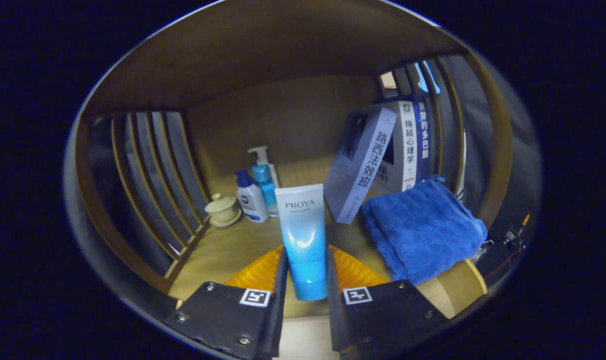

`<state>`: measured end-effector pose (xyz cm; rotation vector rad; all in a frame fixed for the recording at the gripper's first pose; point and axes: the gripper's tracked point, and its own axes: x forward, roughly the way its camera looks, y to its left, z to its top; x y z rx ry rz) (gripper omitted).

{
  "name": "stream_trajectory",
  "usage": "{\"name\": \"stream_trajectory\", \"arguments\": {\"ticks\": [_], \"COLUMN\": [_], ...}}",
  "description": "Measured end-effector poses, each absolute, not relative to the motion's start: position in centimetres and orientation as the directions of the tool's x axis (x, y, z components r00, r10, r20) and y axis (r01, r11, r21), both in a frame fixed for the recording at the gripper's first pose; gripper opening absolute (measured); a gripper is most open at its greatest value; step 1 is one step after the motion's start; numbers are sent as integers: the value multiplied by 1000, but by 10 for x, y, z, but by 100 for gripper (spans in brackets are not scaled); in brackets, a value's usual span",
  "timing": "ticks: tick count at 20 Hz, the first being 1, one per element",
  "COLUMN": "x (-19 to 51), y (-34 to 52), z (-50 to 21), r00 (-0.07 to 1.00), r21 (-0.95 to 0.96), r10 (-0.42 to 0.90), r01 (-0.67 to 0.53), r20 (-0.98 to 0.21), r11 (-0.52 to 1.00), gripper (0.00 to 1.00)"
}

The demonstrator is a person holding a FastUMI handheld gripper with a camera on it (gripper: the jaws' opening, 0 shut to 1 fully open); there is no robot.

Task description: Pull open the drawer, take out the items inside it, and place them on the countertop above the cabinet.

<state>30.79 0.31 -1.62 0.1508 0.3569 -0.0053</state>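
1. Gripper view: the gripper [305,280] has both fingers pressed on the lower part of a blue-to-white plastic squeeze tube [303,240], which stands cap-down between them, flat crimped end up.
2. Tube location: held between the fingers over the wooden countertop [223,250], w/ an orange ribbed mat or dish [355,270] just behind the fingers. Can't tell if the cap touches the surface yet.
3. Handling, judged: tube looks light, soft-walled, glossy, so prob. a bit slippery. Squeezing hard could dent it or let it slide. Grip near the cap end is the stiffer spot, so the current hold seems sensible. Narrow cap base means it may tip when let go.
4. Writing on tube: brand "PROYA" reads clearly in dark letters near the top; a smaller line below it is too small to read.
5. Beyond the tube, left: a small white pump bottle w/ dark blue cap [251,198], a clear blue pump bottle [264,185] just behind it, and a cream ceramic lidded cup on a saucer [222,209]. Bottle label too small to read.
6. Right: grey-white book [361,165] leaning, spine reads "路西法效应"; next book [408,150] reads "拖延心理学". A third, blue spine is only partly legible.
7. Folded blue terry towel [423,230] lies in front of the books, near the right finger.
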Motion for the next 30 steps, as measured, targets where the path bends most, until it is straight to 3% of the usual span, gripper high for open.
{"name": "stream_trajectory", "arguments": {"ticks": [7,14,15,19,30], "x": [339,347,345,330,197], "y": [6,5,5,4,-11], "z": [-82,-81,-81,-54,52], "r00": [910,929,929,946,985], "r21": [109,105,103,119,49], "r10": [0,-27,-34,-46,-14], "r01": [50,70,77,88,23], "r20": [-414,-369,-368,-320,-174], "r11": [993,992,992,989,999], "gripper": [39,40,43,100,100]}}
